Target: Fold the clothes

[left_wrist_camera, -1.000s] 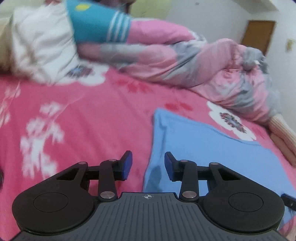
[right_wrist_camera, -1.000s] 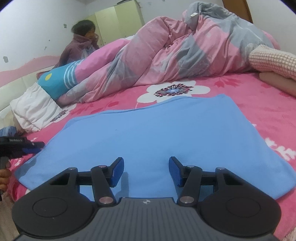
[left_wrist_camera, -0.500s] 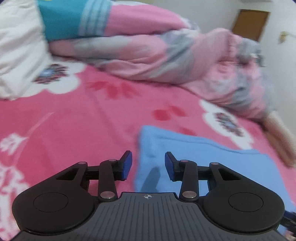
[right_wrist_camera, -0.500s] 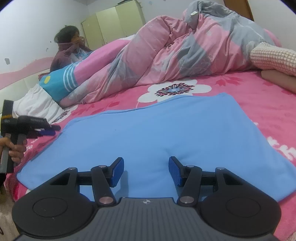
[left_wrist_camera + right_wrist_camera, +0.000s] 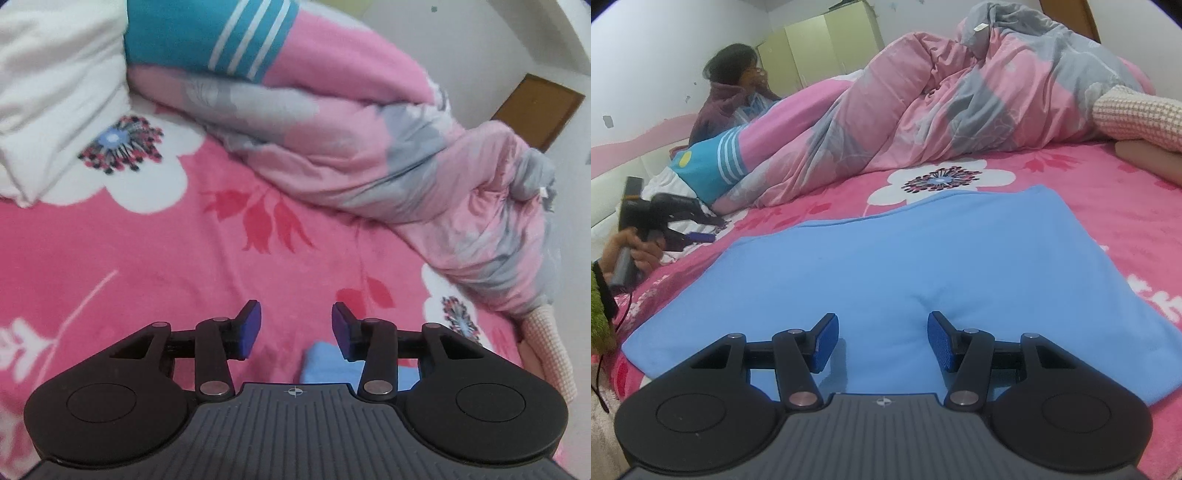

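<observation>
A light blue cloth [image 5: 916, 266] lies spread flat and mostly smooth on a pink flowered bedsheet [image 5: 1108, 206], with one small pucker near its front edge. The right gripper [image 5: 882, 341] hovers over that front edge, fingers spread apart and holding nothing. The left gripper [image 5: 295, 332] is likewise released and empty, above the cloth's corner [image 5: 321, 363]. A rumpled pink and grey quilt [image 5: 960, 110] lies heaped behind.
</observation>
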Action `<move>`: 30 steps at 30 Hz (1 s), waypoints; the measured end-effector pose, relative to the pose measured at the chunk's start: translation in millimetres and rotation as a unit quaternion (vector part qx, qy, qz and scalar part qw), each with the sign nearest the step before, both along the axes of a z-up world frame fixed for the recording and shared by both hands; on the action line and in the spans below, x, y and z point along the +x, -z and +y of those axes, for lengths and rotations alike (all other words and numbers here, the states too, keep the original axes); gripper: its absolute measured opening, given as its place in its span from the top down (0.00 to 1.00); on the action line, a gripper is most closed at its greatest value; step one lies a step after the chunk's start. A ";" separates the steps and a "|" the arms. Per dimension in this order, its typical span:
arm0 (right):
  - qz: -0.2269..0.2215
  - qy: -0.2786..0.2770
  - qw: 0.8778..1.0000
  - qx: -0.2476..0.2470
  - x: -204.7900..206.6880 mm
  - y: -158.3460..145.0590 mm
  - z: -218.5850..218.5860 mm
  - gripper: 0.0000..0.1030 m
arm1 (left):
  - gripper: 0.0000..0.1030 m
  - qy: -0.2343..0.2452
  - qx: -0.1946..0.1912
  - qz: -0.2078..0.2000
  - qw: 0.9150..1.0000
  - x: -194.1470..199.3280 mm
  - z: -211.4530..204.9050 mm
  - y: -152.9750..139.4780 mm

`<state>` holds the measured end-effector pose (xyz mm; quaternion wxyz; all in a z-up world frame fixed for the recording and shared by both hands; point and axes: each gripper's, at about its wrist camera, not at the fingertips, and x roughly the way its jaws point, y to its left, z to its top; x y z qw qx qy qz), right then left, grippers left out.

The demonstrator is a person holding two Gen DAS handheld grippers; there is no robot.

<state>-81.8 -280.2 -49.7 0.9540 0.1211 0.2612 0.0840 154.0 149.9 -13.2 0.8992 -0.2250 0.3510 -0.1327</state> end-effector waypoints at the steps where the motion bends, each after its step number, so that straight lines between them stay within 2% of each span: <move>1: -0.002 0.001 1.000 -0.002 -1.0 -2.6 -0.7 0.45 | 0.57 -0.005 -0.003 0.002 1.000 1.6 2.9 -2.4; 4: -0.013 0.004 1.000 -0.011 -4.9 -15.2 -4.0 0.45 | 0.54 0.056 0.026 0.007 0.998 -34.3 -22.7 -22.1; 6: -0.030 0.005 0.999 -0.029 -2.9 -30.9 -11.8 0.45 | 0.50 0.103 0.043 0.013 0.994 -62.1 -43.6 -30.8; 9: -0.053 0.009 0.997 -0.060 5.7 -54.5 -27.1 0.45 | 0.48 0.161 0.065 0.013 0.985 -103.0 -78.9 -25.9; 11: -0.050 0.014 0.996 -0.067 27.9 -63.8 -44.8 0.46 | 0.48 0.173 0.093 -0.001 0.980 -121.5 -97.6 -17.6; 14: -0.013 0.014 0.999 -0.041 73.5 -64.4 -73.0 0.52 | 0.48 0.161 0.145 -0.031 0.976 -142.2 -118.3 -2.7; 17: 0.039 0.000 0.999 0.019 125.7 -47.6 -99.9 0.57 | 0.48 0.138 0.175 -0.034 0.974 -150.1 -125.1 10.7; 19: 0.083 0.017 0.996 0.031 157.8 -27.7 -115.6 0.63 | 0.48 0.123 0.178 -0.020 0.976 -149.7 -120.4 19.3; 21: 0.106 0.062 0.992 0.038 174.7 -10.4 -136.6 0.83 | 0.48 0.110 0.174 -0.006 0.979 -146.3 -114.3 25.0; 24: 0.098 0.153 0.976 0.120 162.4 -5.3 -185.1 0.83 | 0.48 0.098 0.181 -0.016 0.979 -145.8 -97.0 -0.8; 25: 0.094 0.173 0.972 0.130 152.5 -7.8 -195.9 0.83 | 0.48 0.094 0.183 -0.020 0.978 -145.6 -91.3 -9.4; 27: 0.083 0.174 0.971 0.144 123.7 -18.8 -206.2 0.83 | 0.48 0.086 0.187 -0.026 0.978 -145.2 -79.7 -26.6; 30: 0.068 0.126 0.971 0.191 76.2 -37.5 -201.5 0.82 | 0.47 0.074 0.193 -0.036 0.978 -144.7 -62.5 -52.5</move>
